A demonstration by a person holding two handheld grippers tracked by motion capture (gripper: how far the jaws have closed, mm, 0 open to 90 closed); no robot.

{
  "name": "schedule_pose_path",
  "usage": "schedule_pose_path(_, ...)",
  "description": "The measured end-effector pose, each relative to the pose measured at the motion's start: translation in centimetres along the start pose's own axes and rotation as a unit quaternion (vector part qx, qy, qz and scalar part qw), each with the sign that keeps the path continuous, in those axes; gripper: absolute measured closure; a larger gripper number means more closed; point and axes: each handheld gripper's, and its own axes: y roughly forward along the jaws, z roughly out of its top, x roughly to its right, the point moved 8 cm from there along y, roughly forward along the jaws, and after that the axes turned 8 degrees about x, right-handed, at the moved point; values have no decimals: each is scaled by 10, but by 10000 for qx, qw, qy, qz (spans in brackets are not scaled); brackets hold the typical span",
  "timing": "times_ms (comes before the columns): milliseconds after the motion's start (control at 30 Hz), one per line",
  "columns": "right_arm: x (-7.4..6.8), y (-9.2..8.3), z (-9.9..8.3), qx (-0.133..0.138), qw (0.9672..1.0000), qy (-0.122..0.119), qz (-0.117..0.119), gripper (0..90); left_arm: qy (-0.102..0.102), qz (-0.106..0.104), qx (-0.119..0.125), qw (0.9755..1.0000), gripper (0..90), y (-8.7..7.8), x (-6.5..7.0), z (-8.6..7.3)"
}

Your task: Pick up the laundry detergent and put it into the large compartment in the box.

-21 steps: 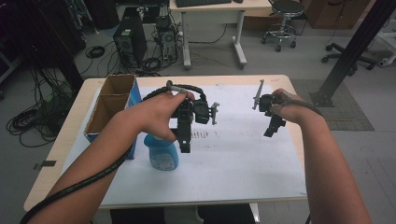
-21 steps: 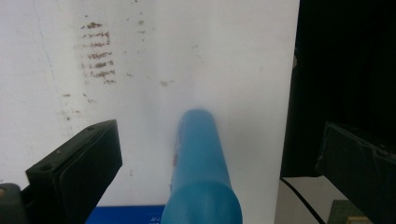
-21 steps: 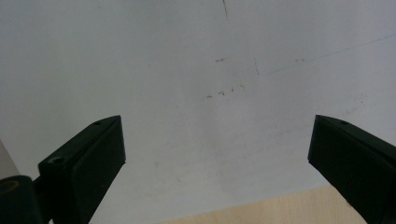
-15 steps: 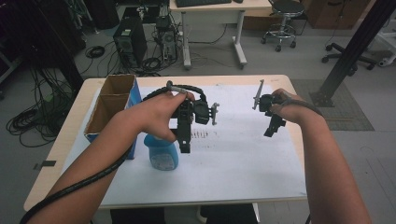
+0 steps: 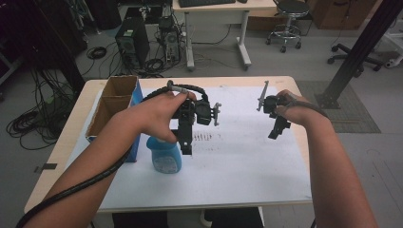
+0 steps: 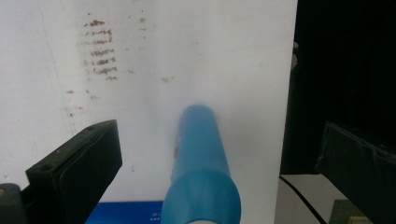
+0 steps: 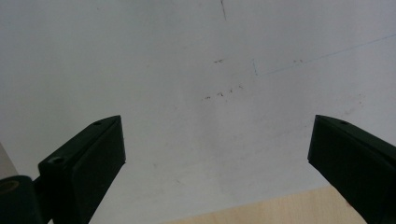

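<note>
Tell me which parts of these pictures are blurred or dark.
Left gripper view: the blue bottle is soft and out of focus between the open jaws, with a black area at right. Right gripper view: evenly lit white sheet, faint marks sharp. High view: dim floor, brighter table.

The high view sits above my side of the table [image 5: 285, 83] and looks forward and down; my forearms enter from 6 o'clock, the floor and desks lie toward 12. My left gripper's [image 6: 219, 154] camera looks steeply down between its wide jaws, close over the blue bottle [image 6: 201, 158] and the white sheet [image 6: 154, 56]. My right gripper's [image 7: 217, 158] camera also looks down, close to that same sheet, with the table edge at 6 o'clock. All three share the sheet.
</note>
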Motion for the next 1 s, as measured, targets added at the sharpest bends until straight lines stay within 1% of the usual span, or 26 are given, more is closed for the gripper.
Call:
schedule_pose_path(167, -1, 1, 0, -15, 10000, 33, 9, 39, 10, 32, -5, 10000, 2, -3, -1, -6)
schedule_pose_path(400, -2, 2, 1, -62, 10000, 42, 5, 40, -55, 99, -3, 9999, 2, -10, 0, -16)
schedule_pose_path(700, -2, 5, 4, -34, 10000, -2, 53, 39, -113, 183, 0, 9998, 2, -16, -2, -26)
schedule_pose_path(1000, -3, 5, 4, -24, 10000, 26, 62, 39, -156, 248, -7, 9996, 2, -20, -3, -36)
